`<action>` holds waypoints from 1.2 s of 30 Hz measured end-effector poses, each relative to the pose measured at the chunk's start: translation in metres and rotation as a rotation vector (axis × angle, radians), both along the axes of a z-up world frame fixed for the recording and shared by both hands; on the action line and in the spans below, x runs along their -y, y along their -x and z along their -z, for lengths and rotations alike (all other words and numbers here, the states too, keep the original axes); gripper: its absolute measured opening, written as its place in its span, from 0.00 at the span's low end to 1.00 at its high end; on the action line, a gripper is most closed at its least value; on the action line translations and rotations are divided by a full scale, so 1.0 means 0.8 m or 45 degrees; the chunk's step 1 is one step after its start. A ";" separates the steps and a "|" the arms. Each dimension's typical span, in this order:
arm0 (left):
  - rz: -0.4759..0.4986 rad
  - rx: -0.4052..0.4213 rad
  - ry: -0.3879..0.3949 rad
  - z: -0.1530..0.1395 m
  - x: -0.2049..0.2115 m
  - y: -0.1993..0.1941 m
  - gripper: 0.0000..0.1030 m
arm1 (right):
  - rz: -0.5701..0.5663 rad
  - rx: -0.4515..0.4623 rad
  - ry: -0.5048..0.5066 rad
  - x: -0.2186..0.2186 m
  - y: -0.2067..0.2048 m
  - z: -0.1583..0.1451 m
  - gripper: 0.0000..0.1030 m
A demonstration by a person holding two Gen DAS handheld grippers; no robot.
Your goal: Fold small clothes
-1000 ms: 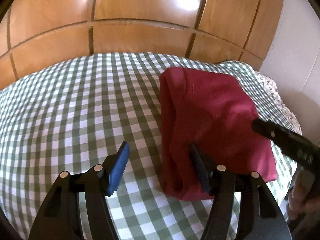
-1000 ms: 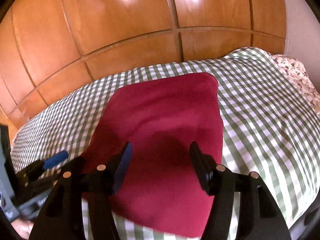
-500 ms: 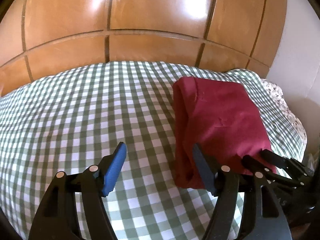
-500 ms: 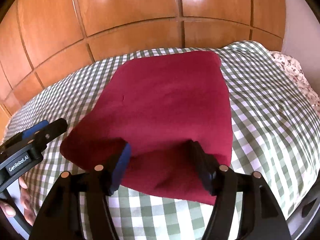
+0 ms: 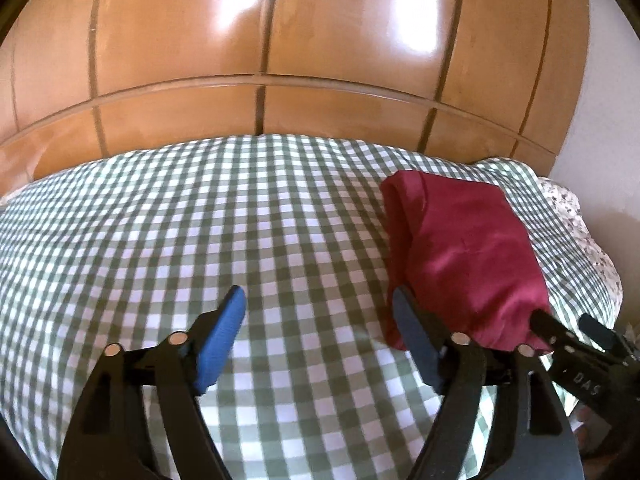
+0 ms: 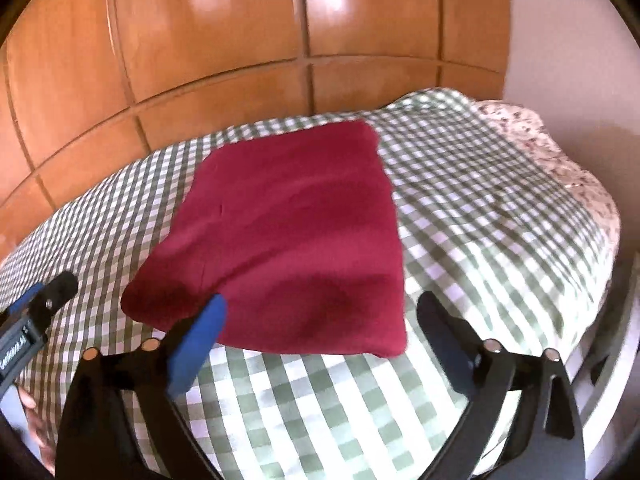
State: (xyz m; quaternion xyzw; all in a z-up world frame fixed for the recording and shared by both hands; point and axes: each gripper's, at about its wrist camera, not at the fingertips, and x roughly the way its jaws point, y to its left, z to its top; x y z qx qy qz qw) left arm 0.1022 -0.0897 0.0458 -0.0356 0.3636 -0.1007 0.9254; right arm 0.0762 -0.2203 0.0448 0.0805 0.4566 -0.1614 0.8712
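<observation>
A folded dark red garment lies flat on the green-and-white checked bedsheet. My right gripper hangs just short of its near edge; its jaws are opening wide, and the pads touch no cloth. In the left wrist view the garment sits to the right. My left gripper is over bare sheet beside the garment's left fold, jaws opening, nothing between them. Each gripper shows in the other's view: the right gripper at the garment's near corner, the left gripper at far left.
A glossy panelled wooden wardrobe stands right behind the bed. A floral cloth lies at the bed's right end, against a white wall. A hand holds the left gripper. Bare checked sheet spreads to the left.
Both grippers have drawn back from the red garment and their jaws have widened. The right gripper's fingers, earlier over the cloth's near edge, now stand off it. The garment lies still.
</observation>
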 end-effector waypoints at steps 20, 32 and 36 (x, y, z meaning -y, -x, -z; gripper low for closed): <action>-0.086 0.067 -0.097 -0.010 -0.016 0.058 0.91 | 0.049 0.076 0.137 -0.030 0.031 -0.024 0.98; -0.092 0.090 -0.123 -0.011 -0.014 0.064 0.96 | 0.048 0.084 0.098 -0.028 0.034 -0.017 0.98; -0.093 0.067 -0.124 -0.005 -0.014 0.063 0.96 | 0.050 0.073 0.096 -0.027 0.034 -0.014 0.98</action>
